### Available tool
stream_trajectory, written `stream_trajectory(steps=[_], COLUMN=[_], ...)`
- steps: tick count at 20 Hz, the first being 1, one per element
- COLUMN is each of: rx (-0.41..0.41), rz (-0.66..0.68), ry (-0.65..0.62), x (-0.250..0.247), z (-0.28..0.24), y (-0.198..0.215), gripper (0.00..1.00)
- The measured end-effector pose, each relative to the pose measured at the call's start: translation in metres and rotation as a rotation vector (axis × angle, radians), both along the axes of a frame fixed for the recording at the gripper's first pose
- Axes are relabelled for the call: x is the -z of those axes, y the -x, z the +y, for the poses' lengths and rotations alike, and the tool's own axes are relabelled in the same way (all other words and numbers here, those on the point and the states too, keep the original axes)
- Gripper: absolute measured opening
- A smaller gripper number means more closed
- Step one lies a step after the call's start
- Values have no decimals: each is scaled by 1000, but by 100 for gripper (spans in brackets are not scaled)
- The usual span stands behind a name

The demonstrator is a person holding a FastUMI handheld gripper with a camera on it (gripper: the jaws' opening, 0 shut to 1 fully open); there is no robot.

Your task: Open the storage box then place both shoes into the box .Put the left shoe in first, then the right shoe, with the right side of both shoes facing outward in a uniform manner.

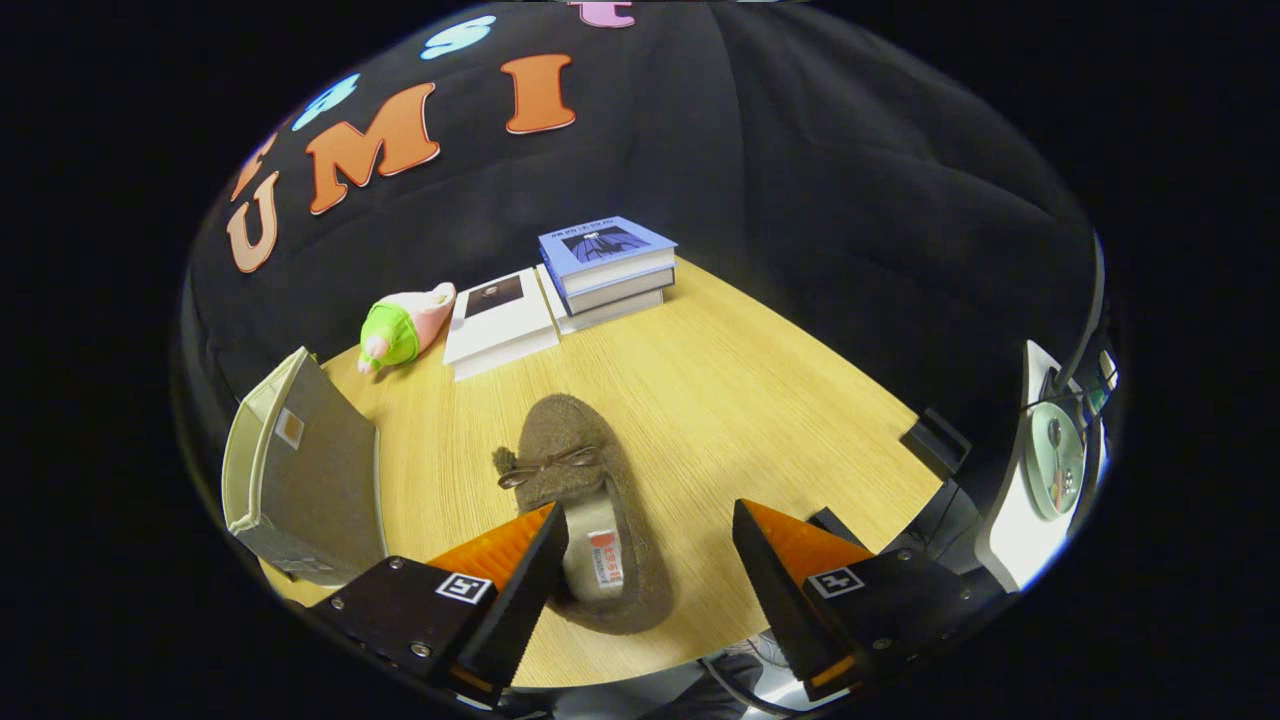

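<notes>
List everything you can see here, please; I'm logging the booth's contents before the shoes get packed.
slipper: 1, brown, on the table between the fingers
storage box: 1, beige-grey, lid up, beside the slipper at the table's edge
books: about 4, white and blue, at the table's far end
plush toy: 1, green and pink, beside the books
table: 1, light wood
gripper: 1, black with orange fingers, open, straddling the slipper's heel

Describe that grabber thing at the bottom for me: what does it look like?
The gripper has two wedge-shaped fingers, orange and ribbed on their outer faces, black on the inner ones. Each sits on a black block with screws and a small square black-and-white marker.
</notes>
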State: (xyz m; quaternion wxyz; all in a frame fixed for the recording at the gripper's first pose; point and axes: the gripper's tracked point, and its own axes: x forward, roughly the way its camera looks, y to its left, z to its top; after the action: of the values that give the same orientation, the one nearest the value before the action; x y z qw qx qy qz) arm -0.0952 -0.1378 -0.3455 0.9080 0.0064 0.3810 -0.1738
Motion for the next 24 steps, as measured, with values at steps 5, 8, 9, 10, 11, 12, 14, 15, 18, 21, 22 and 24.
stream_trajectory(steps=[5,8,9,10,11,12,14,15,18,21,22,24], rx=[13,19,35,49,57,60,80,96,105,87,84,69], rz=[58,71,81,88,85,80,69,64,38,-2,-14,-30], ry=[-48,-92,-98,-83,-81,-80,-102,-110,-103,-151,-167,-186], x=[32,44,49,49,48,48,47,46,36,22,17,4], z=[1,8,7,0,-2,-4,-5,-5,-4,14,20,36], y=[-7,-15,-15,-15,-16,-18,-18,-16,-21,-34,-39,-48], gripper=[87,67,58,48,33,26,7,4,1,1,1,1])
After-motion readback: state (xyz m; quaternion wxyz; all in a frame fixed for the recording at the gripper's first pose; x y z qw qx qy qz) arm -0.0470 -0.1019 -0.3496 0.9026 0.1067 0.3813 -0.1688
